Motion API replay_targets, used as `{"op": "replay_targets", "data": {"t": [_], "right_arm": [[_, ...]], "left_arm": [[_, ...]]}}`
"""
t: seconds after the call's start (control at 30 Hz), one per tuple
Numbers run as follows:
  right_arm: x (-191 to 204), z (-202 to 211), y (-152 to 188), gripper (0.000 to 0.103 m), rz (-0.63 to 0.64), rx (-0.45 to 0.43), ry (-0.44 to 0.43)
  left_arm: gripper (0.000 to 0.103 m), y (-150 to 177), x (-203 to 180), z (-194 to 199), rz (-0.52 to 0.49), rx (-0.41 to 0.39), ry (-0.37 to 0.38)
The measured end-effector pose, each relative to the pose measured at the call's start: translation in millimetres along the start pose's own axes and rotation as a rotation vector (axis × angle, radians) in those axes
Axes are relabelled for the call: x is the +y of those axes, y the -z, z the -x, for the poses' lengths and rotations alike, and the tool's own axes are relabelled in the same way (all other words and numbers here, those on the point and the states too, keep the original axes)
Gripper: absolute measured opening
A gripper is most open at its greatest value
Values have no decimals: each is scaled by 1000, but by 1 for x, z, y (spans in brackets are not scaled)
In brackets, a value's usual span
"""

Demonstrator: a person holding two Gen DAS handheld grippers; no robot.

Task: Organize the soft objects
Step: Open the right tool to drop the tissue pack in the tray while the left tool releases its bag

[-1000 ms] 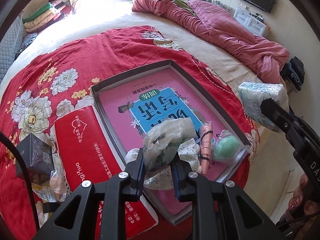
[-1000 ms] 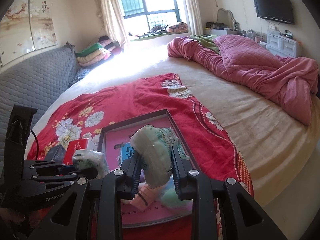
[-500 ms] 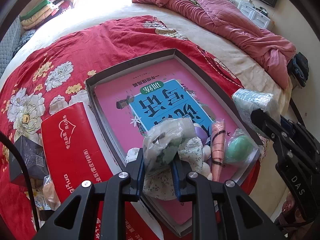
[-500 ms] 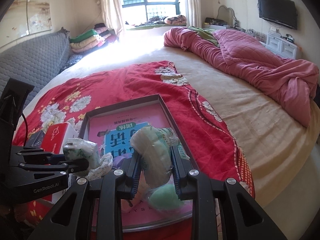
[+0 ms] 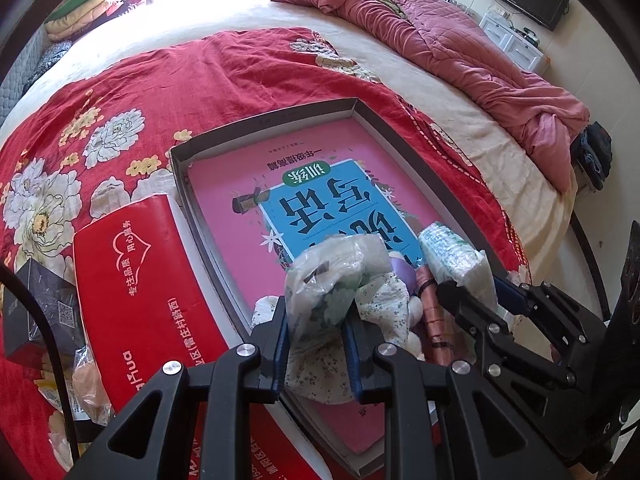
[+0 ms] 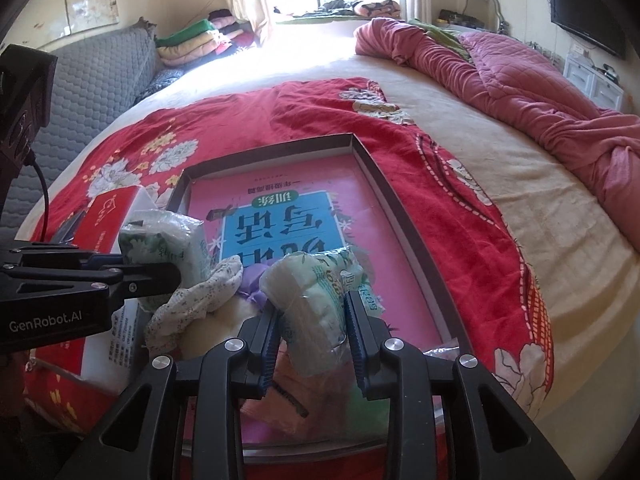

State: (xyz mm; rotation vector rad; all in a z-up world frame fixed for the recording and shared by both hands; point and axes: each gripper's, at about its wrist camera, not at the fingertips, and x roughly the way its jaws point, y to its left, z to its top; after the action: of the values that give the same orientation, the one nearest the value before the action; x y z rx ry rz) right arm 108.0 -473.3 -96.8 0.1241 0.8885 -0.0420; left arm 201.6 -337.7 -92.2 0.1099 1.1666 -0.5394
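Note:
My left gripper [image 5: 316, 320] is shut on a clear-wrapped green-and-white tissue pack [image 5: 332, 276], just above the near end of a grey tray [image 5: 264, 120] with a pink-and-blue book [image 5: 320, 200] in it. My right gripper [image 6: 310, 320] is shut on a second green-patterned tissue pack [image 6: 312, 300], also over the tray's near end; it shows in the left wrist view [image 5: 456, 256]. Under them lie a floral cloth [image 5: 384, 312], a purple item [image 6: 252, 286] and a pinkish-brown stick-shaped item [image 5: 430, 312].
The tray rests on a red floral blanket [image 5: 160, 80] on a bed. A red box [image 5: 140, 280] lies left of the tray, with a black box [image 5: 36, 312] and plastic packets [image 5: 80, 384] beyond it. A pink quilt [image 5: 460, 52] is heaped at the far right.
Both grippers have come lower and closer over the tray's near end, still holding their packs. The right gripper's pack has moved in from the tray's right side.

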Motion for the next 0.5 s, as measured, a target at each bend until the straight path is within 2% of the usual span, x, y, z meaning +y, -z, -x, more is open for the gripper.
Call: {"op": "replay_targets", "data": {"t": [0.07, 0.23, 0.37, 0.5], "right_arm": [[1, 0, 1, 40, -2, 3, -23], [3, 1, 2, 43, -6, 18, -39], [-4, 10, 2, 53, -60, 4, -98], [-10, 23, 0, 56, -90, -25, -77]], "left_arm": [[25, 0, 1, 0, 7, -1, 7], [26, 1, 3, 1, 13, -4, 17], [26, 4, 1, 2, 2, 0, 25], [27, 7, -4, 5, -21, 5, 38]]}}
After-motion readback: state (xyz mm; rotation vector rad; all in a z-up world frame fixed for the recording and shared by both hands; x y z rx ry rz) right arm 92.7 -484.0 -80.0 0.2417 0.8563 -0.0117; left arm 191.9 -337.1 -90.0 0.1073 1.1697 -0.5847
